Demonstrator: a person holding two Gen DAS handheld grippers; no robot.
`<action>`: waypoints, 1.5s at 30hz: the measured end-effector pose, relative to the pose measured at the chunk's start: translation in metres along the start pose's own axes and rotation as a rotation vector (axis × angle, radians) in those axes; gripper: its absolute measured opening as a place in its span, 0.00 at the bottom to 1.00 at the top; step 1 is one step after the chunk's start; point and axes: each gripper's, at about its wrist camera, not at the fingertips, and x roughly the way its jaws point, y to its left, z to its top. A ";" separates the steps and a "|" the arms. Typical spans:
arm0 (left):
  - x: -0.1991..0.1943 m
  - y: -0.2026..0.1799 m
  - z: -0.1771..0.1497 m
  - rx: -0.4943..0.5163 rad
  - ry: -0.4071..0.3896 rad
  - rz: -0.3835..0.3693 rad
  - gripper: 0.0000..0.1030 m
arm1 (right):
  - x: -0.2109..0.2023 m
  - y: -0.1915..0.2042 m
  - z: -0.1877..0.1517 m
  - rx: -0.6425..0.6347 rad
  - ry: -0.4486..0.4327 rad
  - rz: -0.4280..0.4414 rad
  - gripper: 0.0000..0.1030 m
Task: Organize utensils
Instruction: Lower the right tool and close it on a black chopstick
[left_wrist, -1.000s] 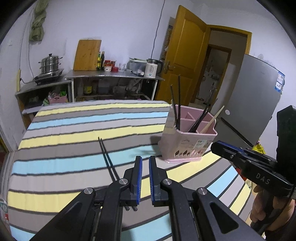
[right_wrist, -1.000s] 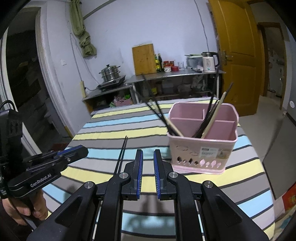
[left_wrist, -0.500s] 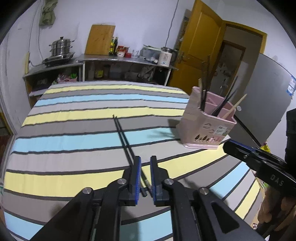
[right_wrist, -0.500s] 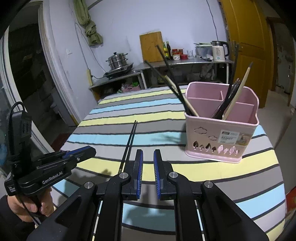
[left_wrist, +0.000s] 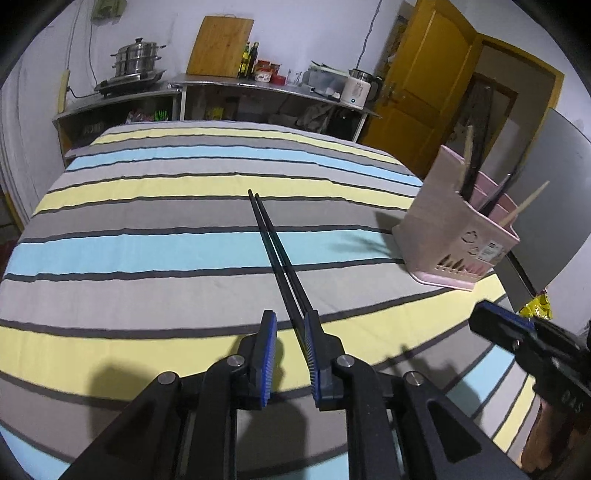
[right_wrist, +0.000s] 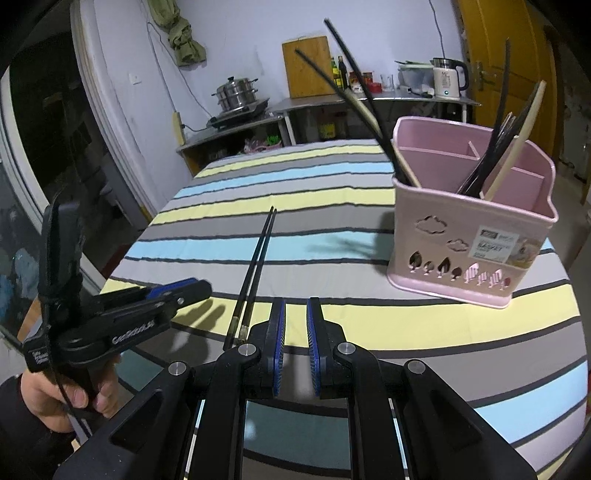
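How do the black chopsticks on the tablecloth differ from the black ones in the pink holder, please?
The black chopsticks on the tablecloth lie flat; the black chopsticks in the pink holder stand leaning. The pair on the cloth sits side by side, near the left gripper; those in the holder fan out, crossing a pale utensil. Both sets look alike: long, thin, black.

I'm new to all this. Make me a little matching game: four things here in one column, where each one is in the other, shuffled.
1. black chopsticks
2. pink holder
3. steamer pot
4. kettle

a. on the counter by the yellow door
b. flat on the striped cloth
c. on the stove
d. upright on the cloth, utensils inside

Pairs: 1-b, 2-d, 3-c, 4-a
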 end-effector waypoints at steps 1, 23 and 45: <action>0.005 0.001 0.002 -0.002 0.004 0.002 0.15 | 0.002 0.000 0.000 0.001 0.004 0.001 0.11; 0.056 -0.008 0.014 0.057 0.028 0.089 0.08 | 0.024 -0.004 -0.002 0.015 0.044 0.002 0.11; 0.007 0.064 -0.006 -0.109 0.024 0.119 0.07 | 0.080 0.034 0.014 -0.066 0.103 0.049 0.11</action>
